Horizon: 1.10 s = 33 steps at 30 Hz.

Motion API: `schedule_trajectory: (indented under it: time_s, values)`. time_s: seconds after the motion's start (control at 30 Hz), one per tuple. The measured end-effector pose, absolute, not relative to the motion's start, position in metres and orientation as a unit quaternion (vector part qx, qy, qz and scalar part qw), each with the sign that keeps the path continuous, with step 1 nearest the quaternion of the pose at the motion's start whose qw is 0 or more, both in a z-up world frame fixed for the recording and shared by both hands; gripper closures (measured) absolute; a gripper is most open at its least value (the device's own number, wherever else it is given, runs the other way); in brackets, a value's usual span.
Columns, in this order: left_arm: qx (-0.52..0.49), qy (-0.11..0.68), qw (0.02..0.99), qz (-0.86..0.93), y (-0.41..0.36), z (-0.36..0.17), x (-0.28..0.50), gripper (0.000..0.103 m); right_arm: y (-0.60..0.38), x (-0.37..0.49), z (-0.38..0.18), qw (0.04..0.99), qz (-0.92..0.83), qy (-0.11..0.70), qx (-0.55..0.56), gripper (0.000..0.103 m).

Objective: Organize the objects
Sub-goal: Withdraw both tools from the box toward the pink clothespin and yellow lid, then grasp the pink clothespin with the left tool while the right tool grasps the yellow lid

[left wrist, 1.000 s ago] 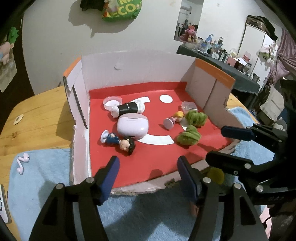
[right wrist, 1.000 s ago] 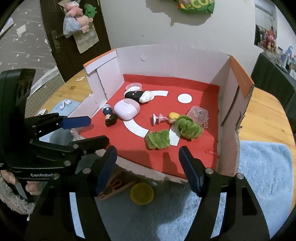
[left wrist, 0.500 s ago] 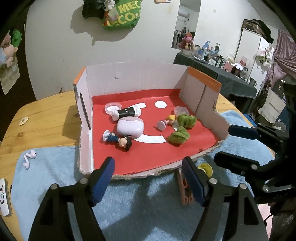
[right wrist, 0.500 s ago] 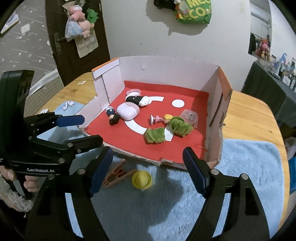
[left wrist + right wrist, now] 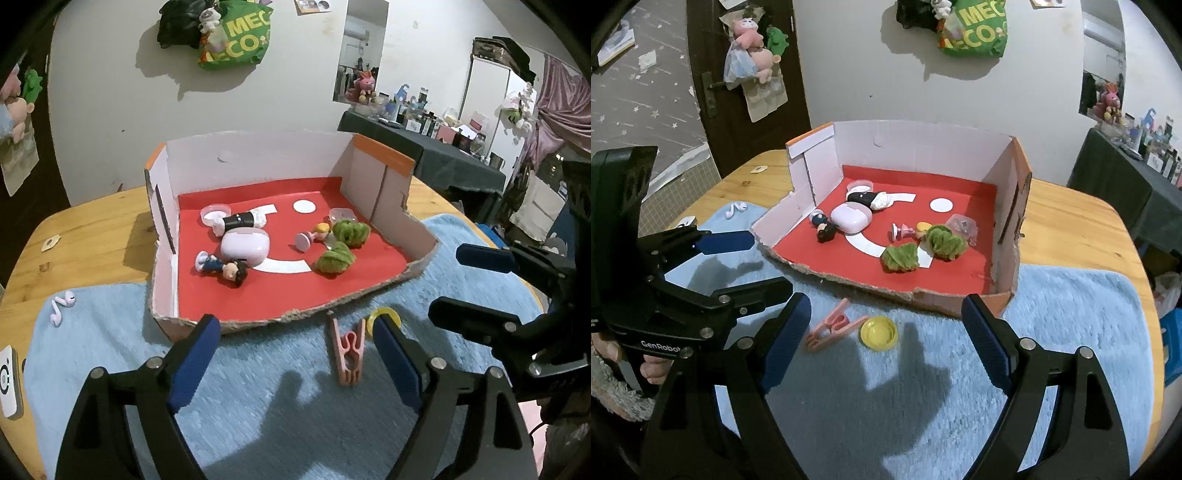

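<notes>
The wooden table [image 5: 85,236] is carrying a blue fleece mat [image 5: 1071,314] across its near side. A cardboard box [image 5: 923,144] with a red floor is sitting at the mat's far edge, its near wall torn down low.

Left gripper [image 5: 295,354] is hovering above the mat in front of the box; its jaws are opening, with nothing gripped between them. The right gripper [image 5: 882,343] is hovering likewise, jaws standing wide apart and empty. Each gripper is showing at the edge of the other's view.

Inside the box, items are lying loose on the red floor:
- a pale pink case [image 5: 245,247], left of centre
- two green fuzzy clumps [image 5: 901,258], toward the right wall, near each other
- a black-and-white figure [image 5: 240,221], lying just behind the case
- a dark-haired figure [image 5: 225,267], lying on its side, touching the case front
- a small blonde figure [image 5: 314,236], lying beside the farther clump
- a clear round lid [image 5: 215,212] and a clear small tub [image 5: 341,214], toward the back

Outside the box, on the mat:
- a pink clothespin [image 5: 831,328], lying flat just before the torn edge
- a yellow cap [image 5: 878,331], just beside the clothespin
- white earbuds [image 5: 61,308], lying on the mat's left part, well apart from these
</notes>
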<state>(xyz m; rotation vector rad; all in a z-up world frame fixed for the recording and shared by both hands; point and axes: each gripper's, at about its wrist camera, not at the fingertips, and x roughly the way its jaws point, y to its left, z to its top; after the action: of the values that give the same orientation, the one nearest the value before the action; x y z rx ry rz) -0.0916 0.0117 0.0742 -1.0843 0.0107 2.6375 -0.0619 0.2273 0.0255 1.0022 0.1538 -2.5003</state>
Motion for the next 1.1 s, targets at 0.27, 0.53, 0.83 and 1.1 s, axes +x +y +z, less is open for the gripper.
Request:
schedule_trajectory:
  time_s: [0.27,0.53,0.83,1.1]
  values:
    - [-0.388,0.012,0.166,0.906,0.024,0.064,-0.084,0.030,0.229,-0.055,0.017,0.227,-0.900,0.061,0.368,0.032]
    - [-0.411,0.031,0.193,0.890,0.040,0.045,-0.081,0.046,0.232,-0.062,0.004,0.234,-0.891,0.057,0.385,0.048]
    - [-0.431,0.034,0.209,0.877,0.049,0.028,-0.085,0.056,0.226,-0.073,-0.019,0.245,-0.873,0.061,0.417,0.058]
    - [-0.433,0.038,0.212,0.875,0.051,0.023,-0.090,0.065,0.221,-0.082,-0.028,0.251,-0.865,0.063,0.429,0.062]
